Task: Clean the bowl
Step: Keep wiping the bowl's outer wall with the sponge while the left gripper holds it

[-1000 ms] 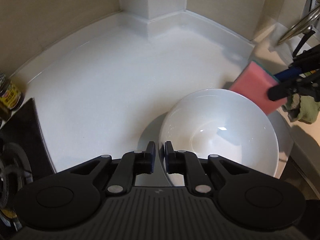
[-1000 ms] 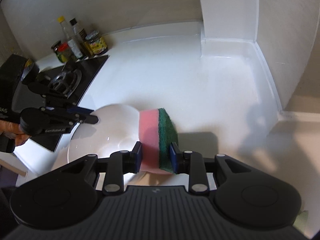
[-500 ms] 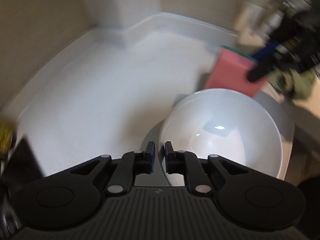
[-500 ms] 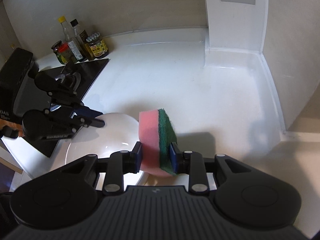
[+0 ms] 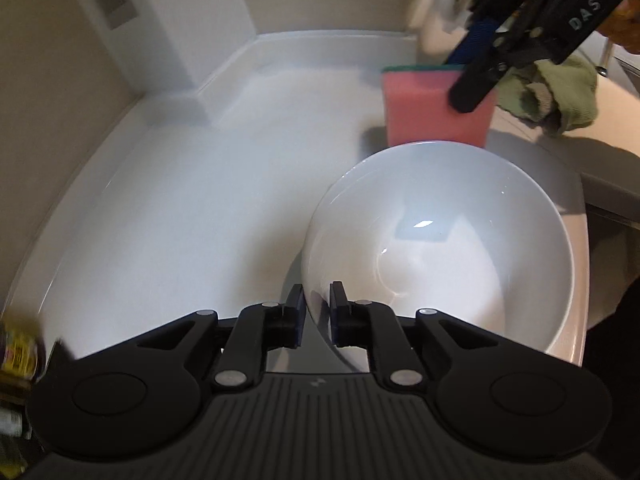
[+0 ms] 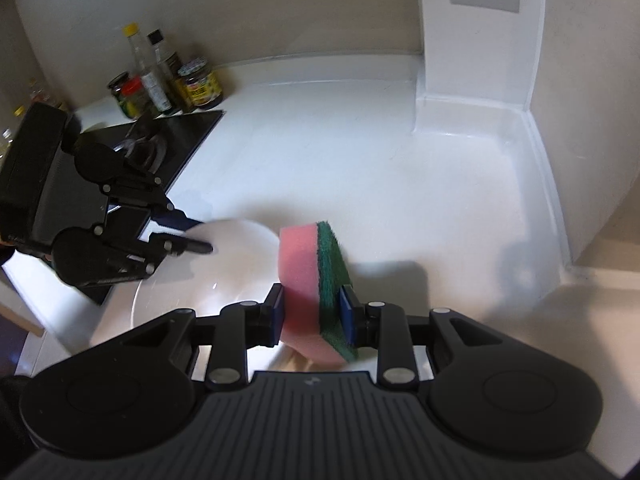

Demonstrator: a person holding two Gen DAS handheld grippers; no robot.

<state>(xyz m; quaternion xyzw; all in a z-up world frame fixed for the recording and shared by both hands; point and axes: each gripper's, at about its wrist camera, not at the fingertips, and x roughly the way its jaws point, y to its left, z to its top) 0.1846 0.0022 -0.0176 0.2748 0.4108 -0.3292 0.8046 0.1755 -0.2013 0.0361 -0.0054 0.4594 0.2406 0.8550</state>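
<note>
Straddling the near rim of the white bowl (image 5: 436,248), the left gripper (image 5: 317,312) has one finger outside the wall and one inside; we read its jaws as narrow and closing, and a thin gap still seems to show between each pad and the porcelain, so we cannot call it a firm pinch. We note the bowl sits just ahead and to the right of this gripper, tilted with its opening toward the lens, over the white countertop (image 5: 192,200). Beyond the bowl's far rim we see the pink-and-green sponge (image 5: 436,104) standing on edge, just behind the rim as viewed from here; contact cannot be judged. From the right wrist view, the right gripper (image 6: 314,316) is clamped on that sponge (image 6: 308,280), one pad on the pink foam, the other on the green scouring layer, with most of the sponge sticking out ahead of the fingers. We record the bowl (image 6: 224,276) ahead-left of this gripper and partly beneath the sponge, and the left gripper (image 6: 196,236) at the bowl's far-left edge. Further ahead-left lie a black cooktop (image 6: 180,140) and a cluster of bottles and jars (image 6: 168,84). In the left view, a green cloth (image 5: 556,96) lies crumpled to the right of the sponge.
</note>
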